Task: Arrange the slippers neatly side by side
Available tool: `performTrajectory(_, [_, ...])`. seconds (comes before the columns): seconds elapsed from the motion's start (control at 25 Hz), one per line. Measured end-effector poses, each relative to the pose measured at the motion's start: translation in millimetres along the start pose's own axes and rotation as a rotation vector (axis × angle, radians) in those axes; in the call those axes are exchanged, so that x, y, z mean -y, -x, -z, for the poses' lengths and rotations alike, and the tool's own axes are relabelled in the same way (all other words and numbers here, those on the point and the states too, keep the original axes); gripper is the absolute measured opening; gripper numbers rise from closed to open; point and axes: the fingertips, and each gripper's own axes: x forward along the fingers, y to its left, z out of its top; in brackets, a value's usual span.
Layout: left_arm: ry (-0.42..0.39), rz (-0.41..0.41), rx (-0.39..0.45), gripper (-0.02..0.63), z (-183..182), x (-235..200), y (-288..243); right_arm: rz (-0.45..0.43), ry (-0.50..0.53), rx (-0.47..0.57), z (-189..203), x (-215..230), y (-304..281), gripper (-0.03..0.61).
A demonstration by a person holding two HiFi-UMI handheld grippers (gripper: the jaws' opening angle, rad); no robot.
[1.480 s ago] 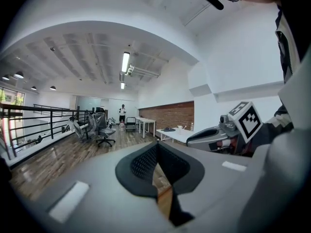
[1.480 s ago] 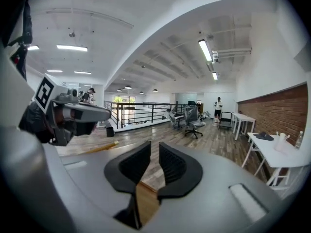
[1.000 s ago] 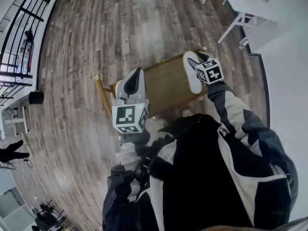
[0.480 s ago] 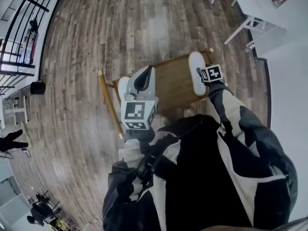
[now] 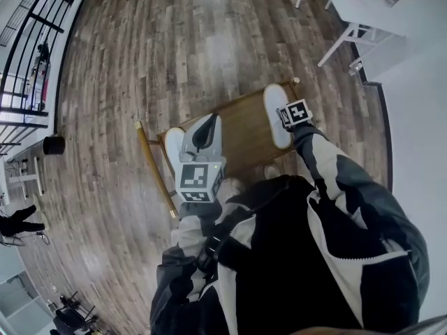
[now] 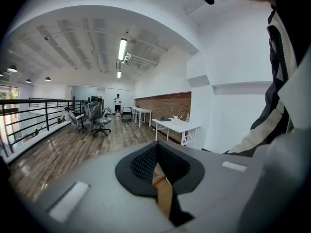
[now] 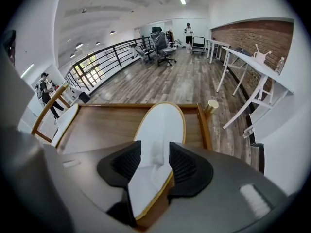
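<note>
The plank floor [image 5: 174, 33] takes up most of the head view, and on it stands a low wooden bench [image 5: 241, 135] with a raised rim. Two white slippers lie on the bench, well apart. The left slipper [image 5: 171, 149] is at the bench's left end, half hidden under the person's left hand. The right slipper [image 5: 272, 110] lies along the right end, its toe toward the far right corner. In the last second the right tongs [image 5: 283, 115] have dropped steeply onto that end, and they now point down over the slipper's heel. Their jaws have just been closing from their widest. They stand apart with the heel of the right slipper [image 7: 160, 130] between them, and the pads do not clearly press on it. This looks like the start of a pickup, so that the slipper can be carried across the bench [image 7: 107, 125] to its mate [image 7: 65, 123]. The left tongs [image 5: 208, 124] have sunk a little over the left end. Their jaws are together on nothing, with only a sliver of wood showing past them [image 6: 155, 166].
</note>
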Motion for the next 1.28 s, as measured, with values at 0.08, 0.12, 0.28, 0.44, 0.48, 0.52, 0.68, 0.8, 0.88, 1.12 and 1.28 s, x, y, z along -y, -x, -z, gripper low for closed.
performTrajectory(0.08, [0.005,-0.002,-0.013,0.02,1.5,-0.3,-0.6,-0.007,0.005,-0.009,0.5,-2.4,-3.3,0.144])
performTrajectory(0.12, [0.005,-0.002,-0.013,0.02,1.0,-0.4,-1.3,-0.009,0.007,-0.013,-0.2,-2.9,-3.9,0.113])
performTrajectory(0.28, [-0.003,-0.005,-0.005,0.02,-1.3,1.4,-5.4,-0.005,0.001,-0.006,-2.6,1.7,-3.6,0.029])
performTrajectory(0.44, [0.002,0.006,-0.013,0.02,1.9,7.7,-9.4,-0.004,-0.012,0.004,-1.2,7.3,0.5,0.028])
performTrajectory(0.48, [0.002,0.009,-0.013,0.02,2.8,8.0,-9.4,-0.007,-0.018,0.008,-0.8,6.3,2.1,0.028])
performTrajectory(0.52, [0.003,0.011,-0.013,0.02,3.7,7.9,-9.6,-0.012,-0.024,0.014,-1.0,4.7,3.9,0.028])
performTrajectory(0.68, [0.01,0.016,-0.004,0.02,1.7,6.3,-9.0,-0.05,-0.042,0.066,-10.5,-6.5,16.2,0.028])
performTrajectory(0.8, [0.015,0.017,0.0,0.02,0.7,8.1,-7.8,-0.086,-0.058,0.125,-21.9,-13.5,34.4,0.026])
performTrajectory(0.88, [0.011,0.016,-0.001,0.02,1.9,7.8,-6.2,-0.109,-0.05,0.164,-30.3,-21.9,46.2,0.026])
performTrajectory(1.12, [0.024,0.008,0.016,0.02,1.4,5.7,5.8,-0.178,-0.026,0.261,-55.0,-59.7,83.6,0.026])
performTrajectory(1.28, [0.028,-0.016,0.04,0.02,0.0,1.0,21.0,-0.253,-0.024,0.313,-65.9,-92.7,101.0,0.026])
